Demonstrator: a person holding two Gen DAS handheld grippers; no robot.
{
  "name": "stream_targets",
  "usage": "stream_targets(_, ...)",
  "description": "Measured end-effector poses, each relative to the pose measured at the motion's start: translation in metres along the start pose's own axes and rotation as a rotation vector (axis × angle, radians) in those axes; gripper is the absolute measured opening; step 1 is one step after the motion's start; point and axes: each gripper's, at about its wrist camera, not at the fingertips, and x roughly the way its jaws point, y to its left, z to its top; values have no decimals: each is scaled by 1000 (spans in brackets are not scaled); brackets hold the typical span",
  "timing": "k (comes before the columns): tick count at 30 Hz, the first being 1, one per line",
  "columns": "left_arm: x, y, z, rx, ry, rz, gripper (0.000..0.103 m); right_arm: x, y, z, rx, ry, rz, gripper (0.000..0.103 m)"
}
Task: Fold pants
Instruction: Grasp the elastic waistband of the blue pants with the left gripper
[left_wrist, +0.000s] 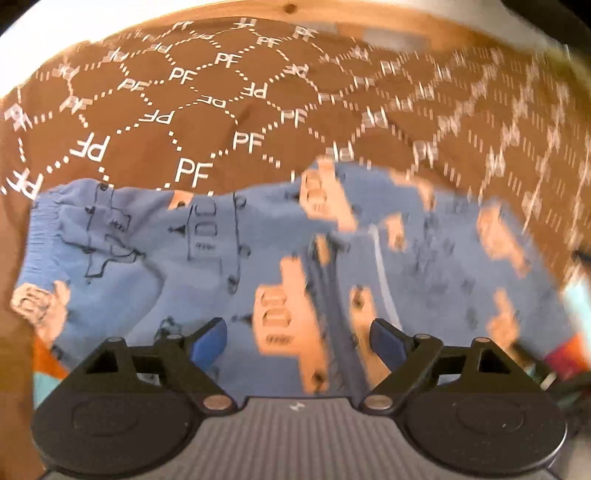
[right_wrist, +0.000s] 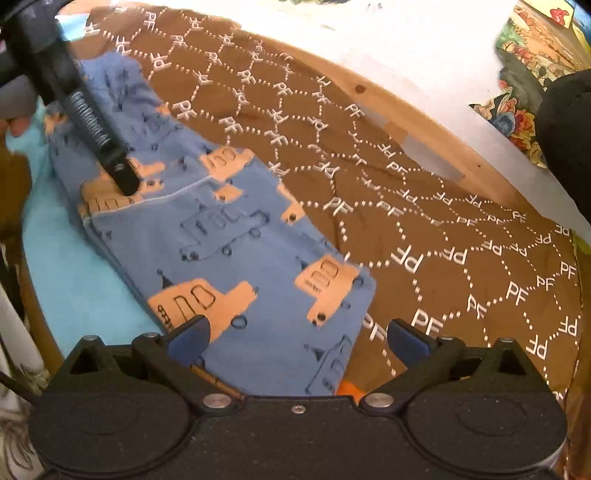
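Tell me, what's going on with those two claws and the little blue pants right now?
Left gripper open, over the pants. Right gripper open at their near end, gripping nothing. Pants flat on brown cloth. Nothing in the way.

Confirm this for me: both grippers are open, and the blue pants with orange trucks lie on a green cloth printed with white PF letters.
One thing is wrong: the cloth under the blue pants is brown, not green, as both wrist views show. The rest holds: the left gripper and right gripper both stand open, and the white PF print is there.
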Motion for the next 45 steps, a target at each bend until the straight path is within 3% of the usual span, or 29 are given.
stream_targets(3,-11,1,-5,-10,-46,14,86,-4,-9,6,75,-4,14,102)
stream_targets(8,-58,44,-21,-233,-186,-16,86,-9,-19,17,146,-77,29,102)
stream_targets(12,-84,93,-35,-487,-293,157,82,-7,-14,28,182,-100,111,102)
stream_targets(14,-82,117,-37,-615,-293,221,69,-7,-7,32,180,-106,156,102)
stream_targets(16,-74,133,-37,-706,-295,243,46,-6,1,36,168,-118,183,102)
stream_targets(17,-71,138,-37,-732,-304,245,41,-4,5,39,160,-118,191,102)
stream_targets(19,-67,138,-38,-732,-326,224,19,-1,9,43,153,-116,202,102)
stream_targets(20,-67,134,-38,-715,-341,213,15,2,10,45,154,-117,207,102)
stream_targets(25,-65,115,-33,-596,-350,231,16,12,16,51,148,-101,229,102)
stream_targets(27,-60,117,-32,-623,-322,244,18,17,18,51,133,-83,226,102)
stream_targets(28,-57,121,-33,-656,-301,248,24,19,19,51,130,-74,223,102)
stream_targets(32,-54,132,-38,-747,-300,199,30,24,22,51,126,-47,210,102)
stream_targets(39,-52,132,-40,-744,-303,174,46,22,34,50,50,-58,174,102)
stream_targets(45,-49,131,-38,-726,-309,189,48,27,34,53,59,-35,187,102)
